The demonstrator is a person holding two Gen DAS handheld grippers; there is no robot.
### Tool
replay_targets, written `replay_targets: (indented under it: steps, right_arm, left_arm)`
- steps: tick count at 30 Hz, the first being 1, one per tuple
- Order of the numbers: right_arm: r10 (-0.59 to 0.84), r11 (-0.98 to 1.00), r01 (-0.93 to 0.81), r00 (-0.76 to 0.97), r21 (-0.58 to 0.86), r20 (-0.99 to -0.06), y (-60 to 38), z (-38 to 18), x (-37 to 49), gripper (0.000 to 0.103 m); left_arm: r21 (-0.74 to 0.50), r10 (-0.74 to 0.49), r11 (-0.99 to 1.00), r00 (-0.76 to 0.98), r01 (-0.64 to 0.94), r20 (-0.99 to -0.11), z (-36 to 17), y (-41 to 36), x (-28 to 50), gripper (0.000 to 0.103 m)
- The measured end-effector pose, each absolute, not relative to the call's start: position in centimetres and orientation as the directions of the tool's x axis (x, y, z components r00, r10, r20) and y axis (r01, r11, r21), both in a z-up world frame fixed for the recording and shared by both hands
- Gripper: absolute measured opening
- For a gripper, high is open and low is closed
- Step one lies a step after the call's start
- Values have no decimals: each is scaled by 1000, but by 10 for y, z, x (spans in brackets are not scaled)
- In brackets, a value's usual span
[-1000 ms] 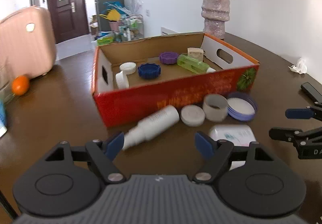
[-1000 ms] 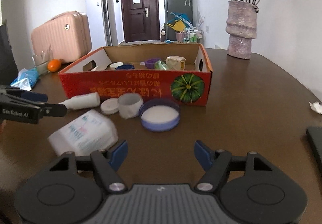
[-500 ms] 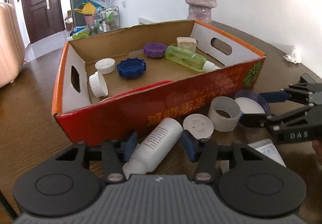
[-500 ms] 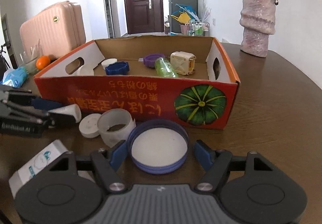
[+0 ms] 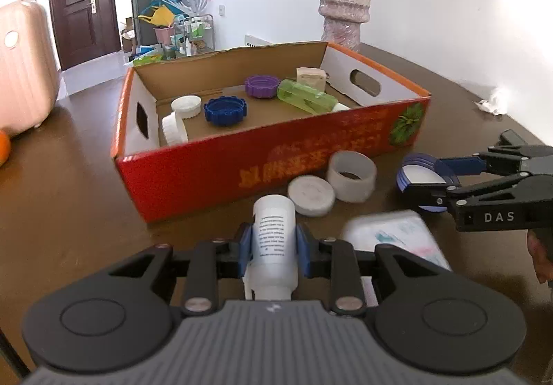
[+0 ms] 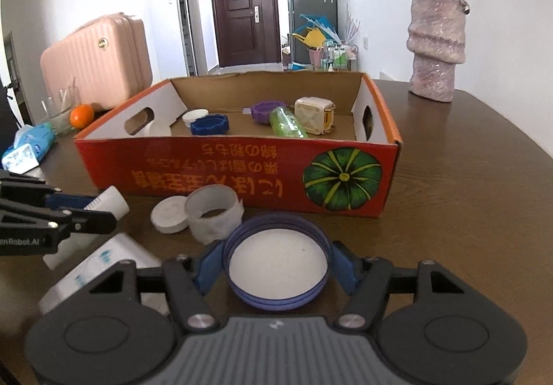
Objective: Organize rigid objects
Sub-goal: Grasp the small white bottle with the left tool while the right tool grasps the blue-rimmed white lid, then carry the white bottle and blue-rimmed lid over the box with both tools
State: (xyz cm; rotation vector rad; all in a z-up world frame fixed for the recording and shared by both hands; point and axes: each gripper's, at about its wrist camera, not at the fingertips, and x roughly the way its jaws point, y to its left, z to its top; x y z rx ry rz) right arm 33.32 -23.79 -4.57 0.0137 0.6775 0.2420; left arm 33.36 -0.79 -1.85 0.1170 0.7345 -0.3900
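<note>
Brown bench (image 6: 466, 177) carries a red cardboard box (image 5: 242, 170) at twelve o'clock, already collecting lids. Left hand-held gripper (image 5: 273, 246) is closing, pads against the lying white bottle (image 5: 274, 239), likely box-bound. Right hand-held gripper (image 6: 276, 267) is closing around the blue lid (image 6: 278, 267), flat at six o'clock, pads apparently touching its rim.

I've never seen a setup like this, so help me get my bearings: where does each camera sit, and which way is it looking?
Left wrist view: sits on the left gripper, looking along its fingers closing on the white bottle, toward the red box; the right gripper shows at right.
Right wrist view: sits on the right gripper, closing around the purple lid; the left gripper shows at left.
Both share the box, the vase and the door.
</note>
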Motion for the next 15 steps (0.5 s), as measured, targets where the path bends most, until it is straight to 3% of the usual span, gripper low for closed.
replay_targets:
  steps: [15]
  right_arm:
    - [242, 968, -236, 780, 86, -577, -251, -13, 204, 66]
  left_arm:
    - [-82, -312, 936, 697, 342, -646, 13, 10, 224, 28]
